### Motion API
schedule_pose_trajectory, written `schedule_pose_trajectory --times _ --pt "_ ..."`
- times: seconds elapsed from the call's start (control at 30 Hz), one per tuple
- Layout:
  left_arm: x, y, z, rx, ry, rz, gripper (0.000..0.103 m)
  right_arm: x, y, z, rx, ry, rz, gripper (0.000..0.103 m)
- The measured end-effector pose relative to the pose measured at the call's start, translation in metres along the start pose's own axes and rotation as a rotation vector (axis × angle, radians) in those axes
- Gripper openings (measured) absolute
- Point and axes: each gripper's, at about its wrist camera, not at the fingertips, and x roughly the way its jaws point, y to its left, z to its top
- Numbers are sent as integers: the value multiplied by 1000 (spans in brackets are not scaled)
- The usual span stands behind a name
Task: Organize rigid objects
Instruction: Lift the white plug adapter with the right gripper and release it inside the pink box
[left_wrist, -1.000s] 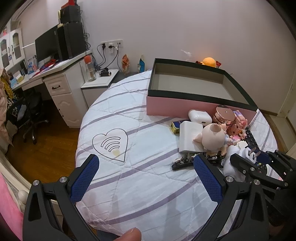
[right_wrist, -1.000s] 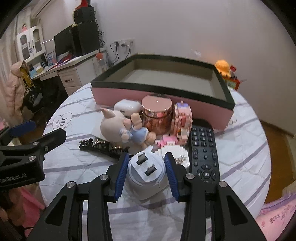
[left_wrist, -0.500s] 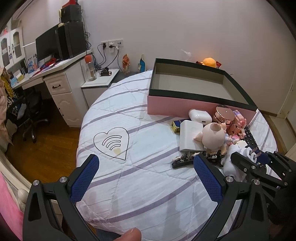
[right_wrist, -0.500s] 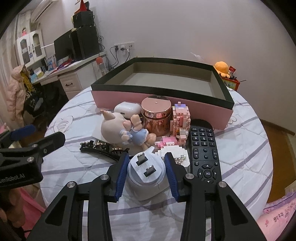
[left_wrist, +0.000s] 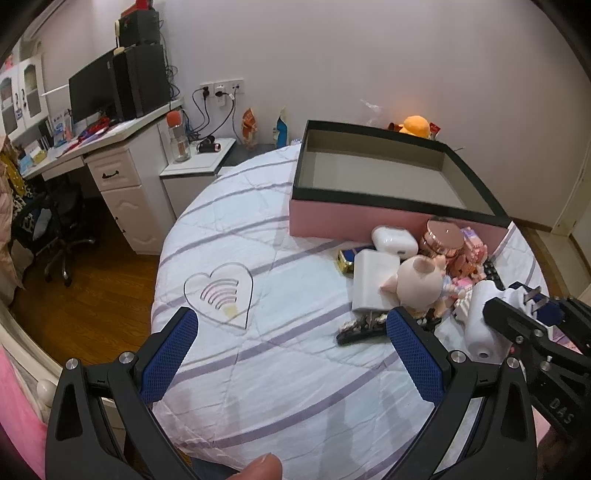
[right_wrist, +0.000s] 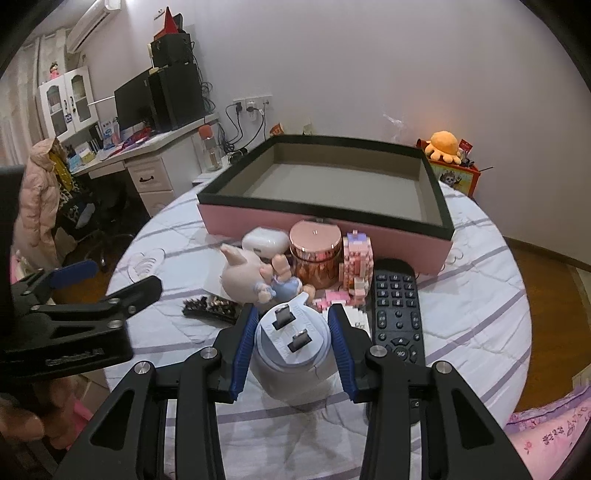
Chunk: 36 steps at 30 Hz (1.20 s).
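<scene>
The right gripper (right_wrist: 291, 341) is clamping its blue pads (right_wrist: 243, 343) against both sides of a white plug adapter (right_wrist: 291, 347), a rounded body with two flat metal prongs pointing up and away. The adapter is sitting low over the striped bedspread (right_wrist: 476, 317), just in front of the pig figurine (right_wrist: 251, 275) and beside the black remote (right_wrist: 397, 306). The left gripper (left_wrist: 295, 358) is hanging spread wide, holding nothing, above bare bedspread. Behind the clutter, the pink box (right_wrist: 325, 225) is lying open.

White plug adapter (right_wrist: 291, 343) prongs-up, seemingly lifted, pig figurine (right_wrist: 251, 275) lying, remote (right_wrist: 397, 312) flat, pink box (right_wrist: 325, 225) open
</scene>
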Motion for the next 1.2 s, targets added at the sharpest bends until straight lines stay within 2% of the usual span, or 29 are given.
schedule_pose_trajectory --times 0.2,0.37,0.5,0.67,0.83,1.03,1.2 --pt "-11 -3 31 2 -26 -4 103 -18 2 25 -16 -21 -4 41" --pt "-9 -4 67 -8 -44 -4 103 -27 -4 62 -31 -49 -6 41" --pt "2 -8 101 -9 -50 -1 103 -20 -17 96 -32 -60 -5 41" --pt "27 -16 142 -3 -57 19 103 20 -44 132 -11 -34 -22 41" --pt "67 -30 171 13 -34 25 103 74 -80 148 26 33 -47 41" --pt "109 -50 178 38 27 8 103 130 -115 146 63 137 -51 41" --pt "124 -60 175 51 54 0 103 149 -120 141 56 183 -50 41"
